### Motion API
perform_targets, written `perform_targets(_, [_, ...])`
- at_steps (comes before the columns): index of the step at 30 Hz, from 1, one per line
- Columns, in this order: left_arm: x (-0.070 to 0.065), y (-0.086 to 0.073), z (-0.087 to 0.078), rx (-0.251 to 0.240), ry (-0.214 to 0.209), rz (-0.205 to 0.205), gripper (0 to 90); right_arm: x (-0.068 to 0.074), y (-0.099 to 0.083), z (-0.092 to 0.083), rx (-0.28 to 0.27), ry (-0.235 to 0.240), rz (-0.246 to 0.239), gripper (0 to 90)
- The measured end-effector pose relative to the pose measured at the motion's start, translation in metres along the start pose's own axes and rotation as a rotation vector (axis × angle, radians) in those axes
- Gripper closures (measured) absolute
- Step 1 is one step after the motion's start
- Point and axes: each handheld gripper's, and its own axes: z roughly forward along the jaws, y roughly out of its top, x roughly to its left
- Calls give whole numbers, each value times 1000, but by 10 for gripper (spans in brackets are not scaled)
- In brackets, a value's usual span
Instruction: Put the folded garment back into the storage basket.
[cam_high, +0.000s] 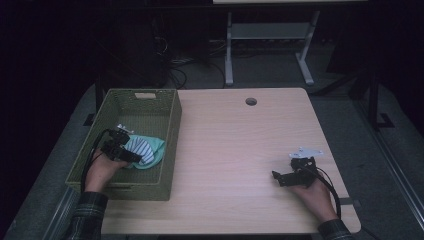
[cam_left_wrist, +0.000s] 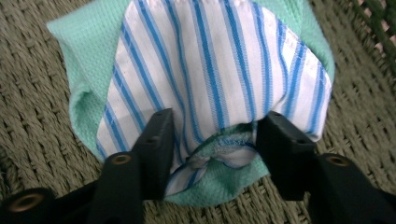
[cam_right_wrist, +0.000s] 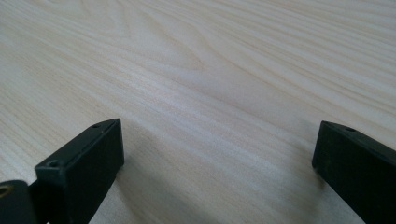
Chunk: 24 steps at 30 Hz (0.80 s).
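We see a bundled cloth, white with blue stripes on one face and plain mint green with a fine woven texture on the other, lying crumpled on the floor of the green woven basket at the left end of the wooden table. In the left gripper view the striped layer is folded over the green one, and a hemmed striped corner curls out between the two black jaws; the left gripper stands partly open around that fold, its jaws beside the fabric rather than pinching it flat, though we cannot tell for certain whether the pads touch it. That close view gives us the stripes, the stitching and the wicker weave; the high view shows where the left gripper sits low in the basket, with the cloth just beside it near the basket's right wall. The right gripper rests on the table well apart from the basket, and its own view shows its jaws spread wide over bare wood grain.
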Motion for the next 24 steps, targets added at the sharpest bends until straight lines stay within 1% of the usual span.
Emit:
perform_targets(3, [1,0,-1,-23,0,-3,342,0,0,0,1,-1,2,16])
perform_targets(6, [2,1,-3,-44,-6,-19,256,0,0,0,0,-2,3,16])
perform_targets(10, [5,2,-7,-74,-6,-29,169,1,0,0,2,-1,8,16])
perform_targets(13, [5,2,-11,-98,-17,-39,137,1,0,0,4,-2,10,16])
perform_targets(14, [5,2,-13,-101,-15,-31,137,1,0,0,4,-2,10,16])
perform_targets(18, [3,3,-20,-135,-17,-32,133,1,0,0,3,-2,8,16])
perform_targets(19, [3,3,-23,-145,-14,-22,133,1,0,0,4,-2,10,16])
perform_targets(24, [-4,7,-39,-202,-20,-23,133,0,0,0,1,-4,5,16])
